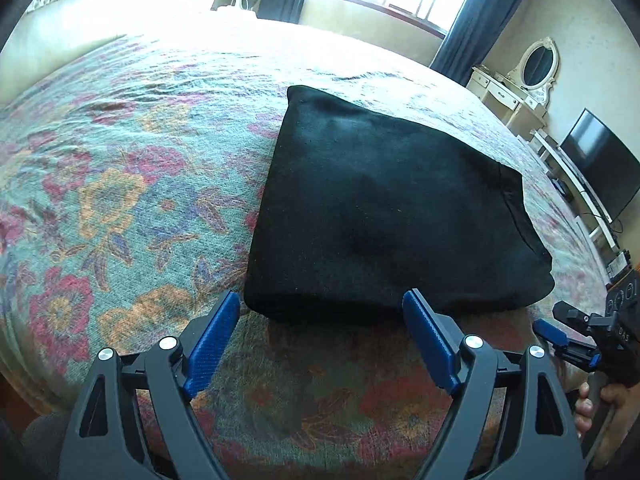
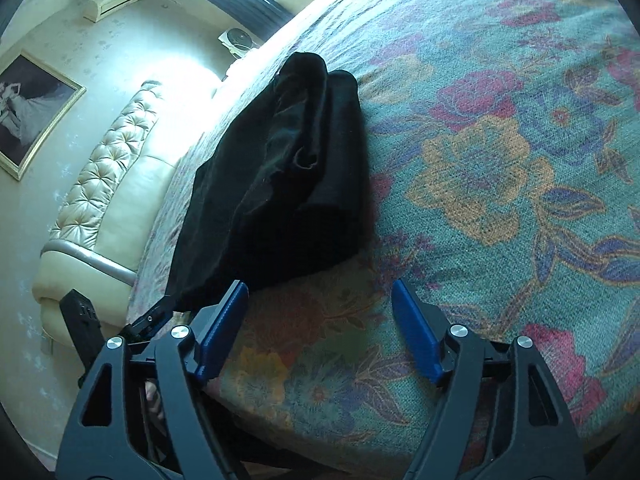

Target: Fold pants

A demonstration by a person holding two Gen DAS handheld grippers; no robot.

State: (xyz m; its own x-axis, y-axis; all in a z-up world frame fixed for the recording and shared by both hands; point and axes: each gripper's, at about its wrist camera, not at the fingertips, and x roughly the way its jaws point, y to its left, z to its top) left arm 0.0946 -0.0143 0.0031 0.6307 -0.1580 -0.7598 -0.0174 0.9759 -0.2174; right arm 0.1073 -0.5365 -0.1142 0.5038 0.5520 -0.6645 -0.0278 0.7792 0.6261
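Note:
The black pants (image 1: 380,208) lie folded into a thick rectangle on the floral bedspread (image 1: 120,184). My left gripper (image 1: 322,312) is open and empty, its blue pads just short of the near edge of the pants. In the right wrist view the folded pants (image 2: 288,184) lie ahead and to the left, layered edges showing. My right gripper (image 2: 320,300) is open and empty over the bedspread (image 2: 500,168), its left pad close to the pants' near corner. The right gripper also shows at the left wrist view's right edge (image 1: 560,332).
A cream tufted headboard (image 2: 108,168) and framed picture (image 2: 28,108) are at the left. A dressing table with oval mirror (image 1: 524,76), a TV (image 1: 600,160) and a window with dark curtains (image 1: 472,16) stand beyond the bed.

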